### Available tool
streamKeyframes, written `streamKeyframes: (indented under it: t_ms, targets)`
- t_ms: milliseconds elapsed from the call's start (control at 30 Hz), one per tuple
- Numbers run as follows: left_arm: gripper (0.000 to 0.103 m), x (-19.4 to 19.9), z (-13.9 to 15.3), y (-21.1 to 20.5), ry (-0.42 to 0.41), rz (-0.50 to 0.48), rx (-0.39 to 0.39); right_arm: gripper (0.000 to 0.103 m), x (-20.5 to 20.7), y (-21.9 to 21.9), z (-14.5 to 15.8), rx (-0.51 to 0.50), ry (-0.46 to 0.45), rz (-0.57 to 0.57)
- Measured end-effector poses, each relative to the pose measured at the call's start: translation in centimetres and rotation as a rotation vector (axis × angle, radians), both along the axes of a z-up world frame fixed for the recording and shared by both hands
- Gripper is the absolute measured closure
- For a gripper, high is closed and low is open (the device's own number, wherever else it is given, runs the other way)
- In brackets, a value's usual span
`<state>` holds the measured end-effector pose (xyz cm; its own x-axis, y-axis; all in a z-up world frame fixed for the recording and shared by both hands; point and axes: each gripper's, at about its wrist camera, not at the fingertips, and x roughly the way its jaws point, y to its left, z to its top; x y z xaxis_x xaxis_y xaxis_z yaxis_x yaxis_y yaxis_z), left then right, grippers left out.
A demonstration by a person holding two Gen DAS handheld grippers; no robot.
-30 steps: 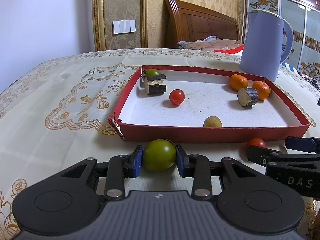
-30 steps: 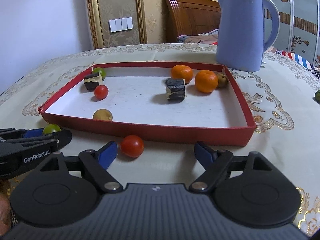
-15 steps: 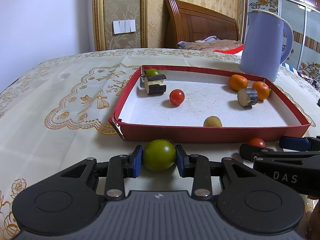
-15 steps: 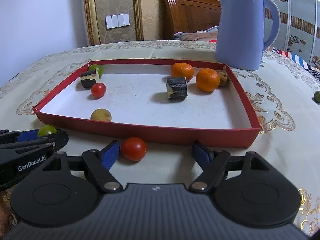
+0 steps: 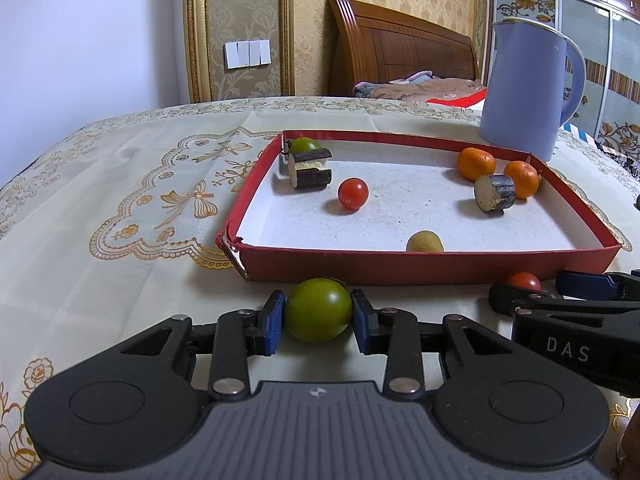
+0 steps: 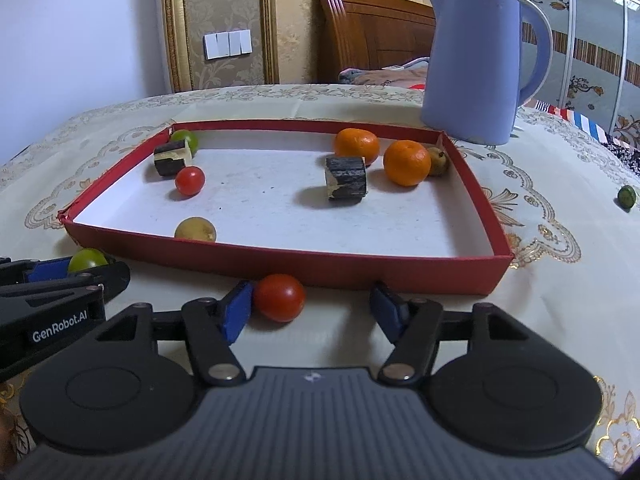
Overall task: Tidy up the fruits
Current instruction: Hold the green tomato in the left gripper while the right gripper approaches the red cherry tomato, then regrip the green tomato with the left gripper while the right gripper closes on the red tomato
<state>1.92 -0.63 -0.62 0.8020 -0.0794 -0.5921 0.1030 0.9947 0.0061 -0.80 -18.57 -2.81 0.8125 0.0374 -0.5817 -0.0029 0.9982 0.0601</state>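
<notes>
Our right tool [image 6: 310, 310] has edged up to the red tomato [image 6: 279, 297], jaws still spread; our left tool [image 5: 318, 322] pinches the green fruit [image 5: 318, 309] on the table [image 5: 100, 280]; red tray [image 6: 288, 266] already holds eight pieces; three remain outside.

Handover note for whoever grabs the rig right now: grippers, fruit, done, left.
Left gripper: shut on the green tomato, low over the cloth just outside the red tray's near wall.
Right gripper: open, the red tomato sits against its left pad, not gripped.
In the tray: two oranges, a red and a green tomato, two tan fruits, two dark cut chunks.
Out: one small green fruit far right on the cloth.
Left to do: put the green tomato in the tray, grip and move the red one, then fetch the far-right fruit.
</notes>
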Motion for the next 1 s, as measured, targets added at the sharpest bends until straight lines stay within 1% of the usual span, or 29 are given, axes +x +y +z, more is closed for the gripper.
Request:
streamKeyframes:
  t_ms: [200,267,333,433,500,567,800,900,967,1000]
  targets:
    - [0.069,-0.01,0.0,0.02,0.0,0.001,0.0,0.042,-0.07,-0.13,-0.01,0.01,-0.005,-0.004]
    - [0.069,-0.01,0.0,0.04,0.0,0.001,0.0,0.045,-0.11,-0.27,-0.01,0.013,-0.007,-0.008]
    - [0.069,-0.02,-0.01,0.03,0.0,0.001,-0.003,0.046,-0.18,-0.38,0.01,0.019,-0.01,-0.011]
    - [0.068,-0.1,-0.01,0.19,-0.002,0.006,-0.013,0.051,-0.29,-0.62,0.04,0.025,-0.014,-0.022]
    - [0.068,-0.14,0.0,0.4,-0.003,0.007,-0.026,0.052,-0.3,-0.82,0.0,0.035,-0.016,-0.024]
    - [0.068,-0.11,-0.01,0.39,-0.003,0.007,-0.027,0.058,-0.37,-0.8,0.01,0.032,-0.018,-0.026]
    - [0.067,-0.12,-0.05,0.31,-0.002,0.003,-0.017,0.058,-0.39,-0.63,0.01,0.018,-0.016,-0.026]
    - [0.067,-0.18,-0.08,0.15,-0.003,0.002,-0.009,0.058,-0.41,-0.89,0.03,0.034,-0.017,-0.025]
    - [0.064,-0.14,-0.09,0.21,-0.002,-0.002,-0.012,0.053,-0.42,-0.85,0.01,0.037,-0.013,-0.015]
    - [0.06,-0.16,-0.09,0.15,-0.002,-0.003,-0.012,0.047,-0.49,-0.8,0.02,0.034,-0.013,-0.011]
